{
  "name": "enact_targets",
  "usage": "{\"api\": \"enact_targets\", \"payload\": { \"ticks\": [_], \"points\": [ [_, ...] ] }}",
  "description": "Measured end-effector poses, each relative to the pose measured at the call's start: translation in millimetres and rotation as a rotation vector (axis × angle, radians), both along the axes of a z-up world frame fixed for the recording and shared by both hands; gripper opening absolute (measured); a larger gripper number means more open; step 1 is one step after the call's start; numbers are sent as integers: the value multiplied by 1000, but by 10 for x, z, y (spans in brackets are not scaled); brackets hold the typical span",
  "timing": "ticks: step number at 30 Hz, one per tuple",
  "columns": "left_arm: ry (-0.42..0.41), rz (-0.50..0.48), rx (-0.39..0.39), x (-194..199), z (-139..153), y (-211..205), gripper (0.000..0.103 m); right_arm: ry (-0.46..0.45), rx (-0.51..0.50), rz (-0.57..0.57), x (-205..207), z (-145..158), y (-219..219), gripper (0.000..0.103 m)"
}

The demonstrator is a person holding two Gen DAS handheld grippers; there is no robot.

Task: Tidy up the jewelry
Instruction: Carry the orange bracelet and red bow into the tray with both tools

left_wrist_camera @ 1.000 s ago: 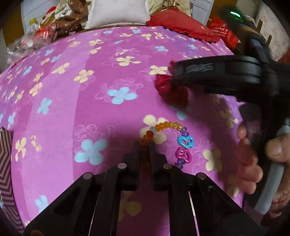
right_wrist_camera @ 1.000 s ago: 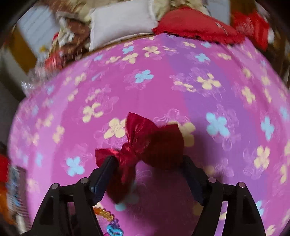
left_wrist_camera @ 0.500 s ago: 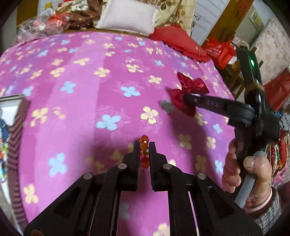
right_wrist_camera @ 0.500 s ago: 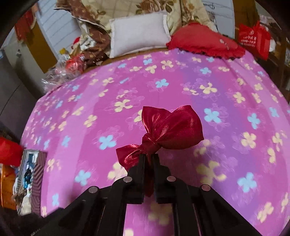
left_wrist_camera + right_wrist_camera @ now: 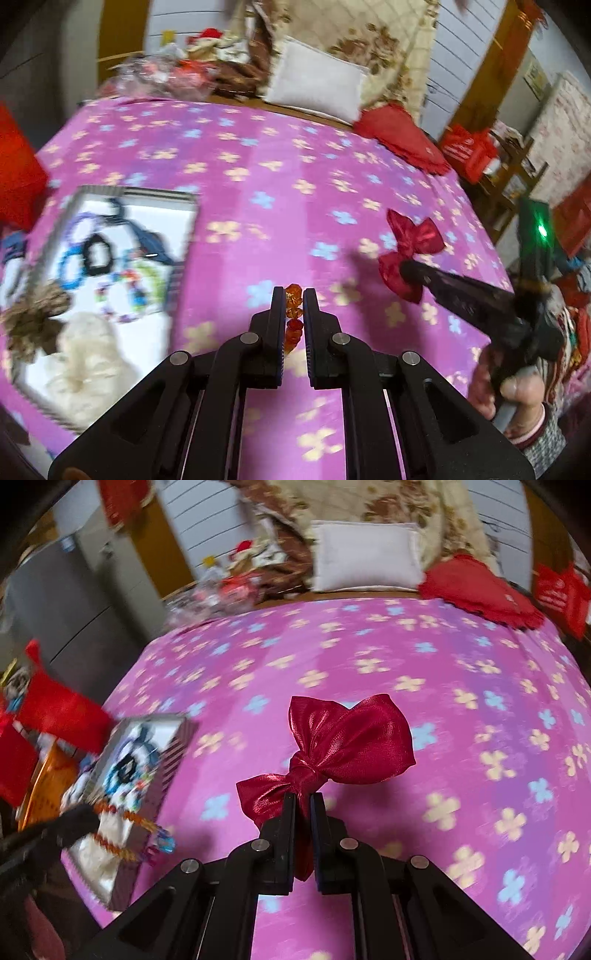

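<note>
Above the flowered bed cover, my left gripper has its jaws clamped on an orange bead bracelet, light, slippery and limp. My right gripper pinches a soft red satin bow at its knot, the surest hold. The jewelry box lies left.

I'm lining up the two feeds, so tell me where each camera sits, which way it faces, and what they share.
Left wrist: sits on the left tool, looking down across the pink floral bedspread; amber bead bracelet pinched, right hand visible.
Right wrist: sits on the right tool, looking down across the bed; red satin bow pinched.
Shared: bow, bracelet, jewelry box, white pillow.
</note>
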State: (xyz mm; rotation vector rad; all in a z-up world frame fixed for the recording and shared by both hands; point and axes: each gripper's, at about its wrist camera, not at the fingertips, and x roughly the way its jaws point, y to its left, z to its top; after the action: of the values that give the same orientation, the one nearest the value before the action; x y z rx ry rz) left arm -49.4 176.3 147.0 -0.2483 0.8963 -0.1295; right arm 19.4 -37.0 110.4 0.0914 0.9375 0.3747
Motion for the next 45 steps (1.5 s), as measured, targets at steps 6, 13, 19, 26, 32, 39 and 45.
{"api": "enact_targets", "payload": {
  "ticks": [6,13,19,26,32,39,45],
  "points": [
    [-4,75,-8,-123,28,544,8,5,-3,119,-249,61,533,7],
    [29,143,-86,-215,-230,897,7,16,-8,226,-391,113,1067,7],
    [56,194,-70,-274,-513,1069,7,25,-32,304,-398,94,1507,7],
    [118,229,-108,-376,-899,1281,7,59,-85,417,-301,-44,2150,7],
    [88,231,-91,-462,-1041,1242,8,137,-135,449,-24,-330,2640,7],
    [-1,206,-72,-534,-1099,1237,8,211,-157,466,194,-635,2913,7],
    [-37,167,-90,-534,-1177,1216,8,162,-262,421,404,-767,3023,7]
  ]
}}
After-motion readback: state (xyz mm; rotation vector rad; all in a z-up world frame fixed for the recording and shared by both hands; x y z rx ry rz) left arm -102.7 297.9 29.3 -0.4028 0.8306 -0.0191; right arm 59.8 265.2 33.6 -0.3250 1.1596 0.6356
